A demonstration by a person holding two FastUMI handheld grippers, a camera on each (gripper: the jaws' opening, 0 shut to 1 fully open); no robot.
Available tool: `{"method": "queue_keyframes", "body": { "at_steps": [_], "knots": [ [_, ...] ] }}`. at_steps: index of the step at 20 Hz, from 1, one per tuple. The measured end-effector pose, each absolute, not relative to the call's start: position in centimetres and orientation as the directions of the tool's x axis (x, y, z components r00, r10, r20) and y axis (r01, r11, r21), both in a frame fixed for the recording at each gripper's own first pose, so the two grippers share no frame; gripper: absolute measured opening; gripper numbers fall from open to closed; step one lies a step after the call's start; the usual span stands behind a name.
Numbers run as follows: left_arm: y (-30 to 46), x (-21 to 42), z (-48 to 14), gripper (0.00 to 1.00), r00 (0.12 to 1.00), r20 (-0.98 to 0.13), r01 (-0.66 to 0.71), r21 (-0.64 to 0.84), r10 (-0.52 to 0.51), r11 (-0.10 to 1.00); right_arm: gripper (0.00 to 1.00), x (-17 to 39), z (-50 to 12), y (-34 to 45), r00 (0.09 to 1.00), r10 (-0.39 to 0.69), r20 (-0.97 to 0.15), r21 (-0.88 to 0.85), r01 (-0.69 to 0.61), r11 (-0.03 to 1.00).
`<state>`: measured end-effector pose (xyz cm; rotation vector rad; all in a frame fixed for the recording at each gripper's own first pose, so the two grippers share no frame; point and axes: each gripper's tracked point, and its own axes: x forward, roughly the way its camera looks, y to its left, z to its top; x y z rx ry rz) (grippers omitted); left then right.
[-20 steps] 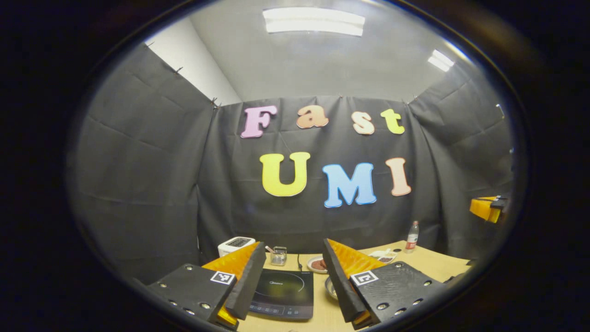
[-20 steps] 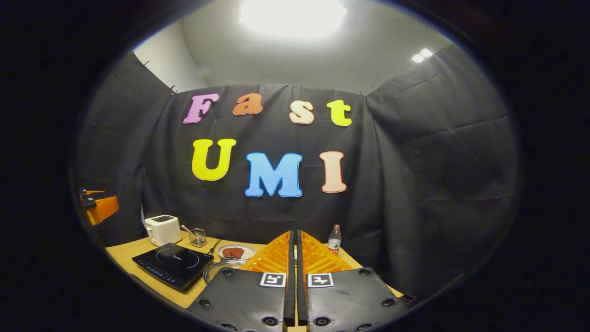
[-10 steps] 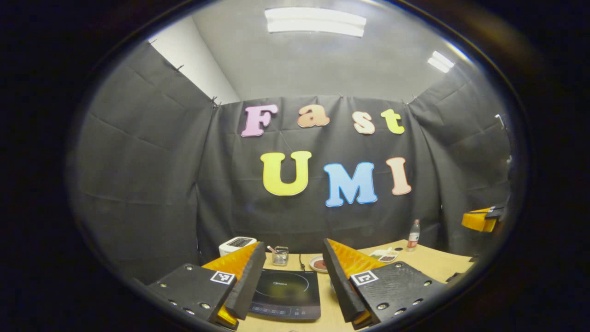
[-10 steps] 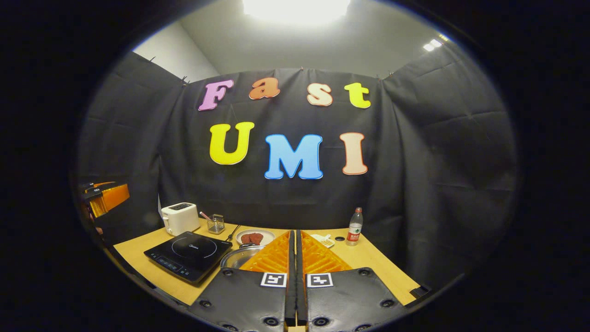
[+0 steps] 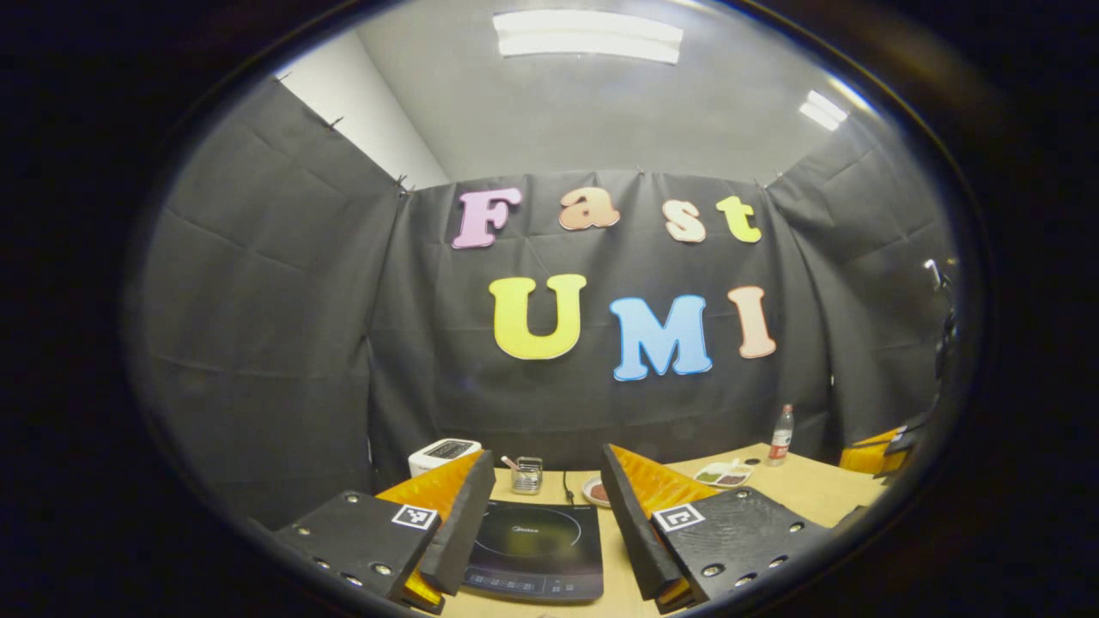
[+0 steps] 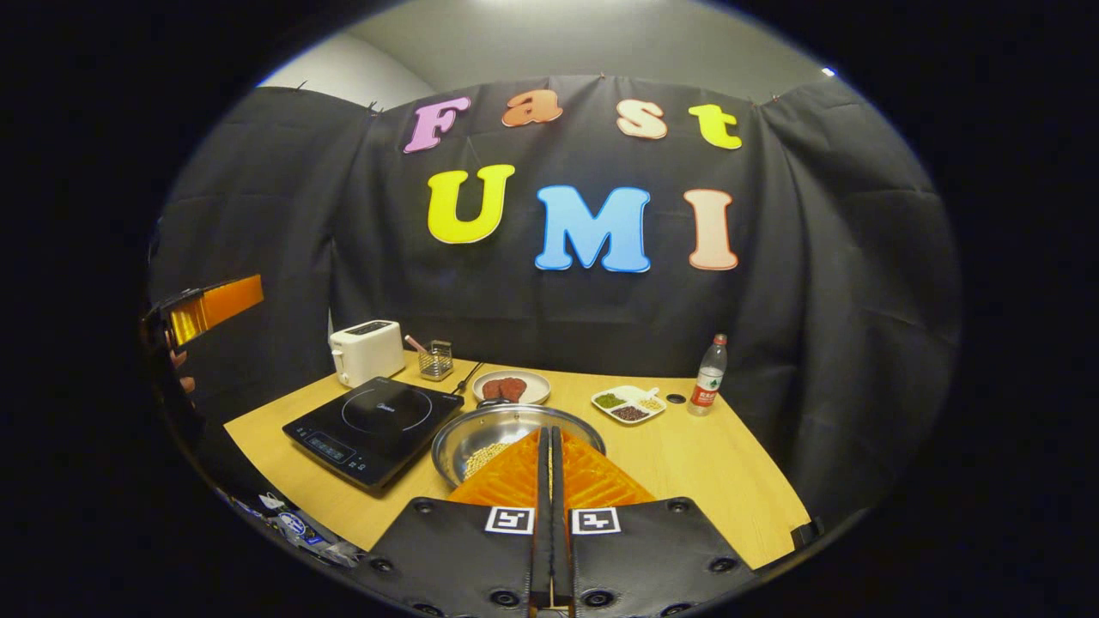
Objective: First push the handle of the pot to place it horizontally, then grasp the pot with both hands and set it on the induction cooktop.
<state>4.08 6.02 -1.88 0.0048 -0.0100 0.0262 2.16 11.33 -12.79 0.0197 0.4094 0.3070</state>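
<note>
One wooden table [image 6: 687,463] (black cloth walls [image 6: 859,283] around)

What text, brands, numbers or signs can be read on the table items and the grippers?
No text is legible.
induction cooktop: pale brand mark on the glass and marks along the control strip, too small and blurred to read.
bottle: red and white label, print too small to read.
left gripper and right gripper: a square black-and-white marker on each finger base, a pattern with no words.
</note>
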Motion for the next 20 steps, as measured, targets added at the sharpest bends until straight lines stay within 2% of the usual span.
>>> {"method": "queue_keyframes", "body": {
  "at_steps": [3,4,5,8,9,10,13,14,20],
  "knots": [
    [5.9,5.3,-1.8,0.72,0.998,0.007,-0.065,0.021,0.065,0.998,0.02,2.9,-15.5,12.3,0.82,0.368,-0.439,0.103,-0.361,0.927],
    [5.8,5.8,-1.7,0.76,0.997,0.007,-0.074,0.025,0.074,0.997,0.02,3.1,-16.5,12.6,0.801,0.386,-0.458,0.108,-0.381,0.918],
    [5.9,6.1,-2.0,0.72,0.996,0.001,-0.088,0.029,0.088,0.996,0.02,3.3,-17.6,13.0,0.778,0.405,-0.48,0.115,-0.402,0.908],
    [5.8,7.0,-2.3,0.72,0.994,-0.011,-0.112,0.032,0.112,0.993,0.02,3.5,-20.7,13.6,0.713,0.445,-0.542,0.136,-0.448,0.883],
    [5.7,7.1,-2.4,0.76,0.993,-0.012,-0.12,0.04,0.121,0.992,0.02,3.5,-21.6,13.9,0.692,0.455,-0.56,0.144,-0.46,0.876],
    [5.8,7.2,-2.5,0.72,0.992,-0.015,-0.128,0.048,0.129,0.991,0.02,3.7,-22.4,14.1,0.669,0.463,-0.581,0.15,-0.471,0.869],
    [6.1,7.3,-2.6,0.72,0.987,-0.018,-0.157,0.058,0.158,0.986,0.02,3.3,-24.6,14.6,0.612,0.487,-0.623,0.169,-0.502,0.848],
    [6.2,7.2,-2.7,0.76,0.986,-0.021,-0.166,0.06,0.168,0.984,0.02,3.3,-25.3,14.8,0.594,0.493,-0.635,0.176,-0.51,0.842],
    [7.2,6.5,-3.2,0.72,0.975,-0.035,-0.218,0.079,0.221,0.973,0.02,2.7,-28.5,16.0,0.488,0.529,-0.694,0.23,-0.546,0.806]
  ]
}}
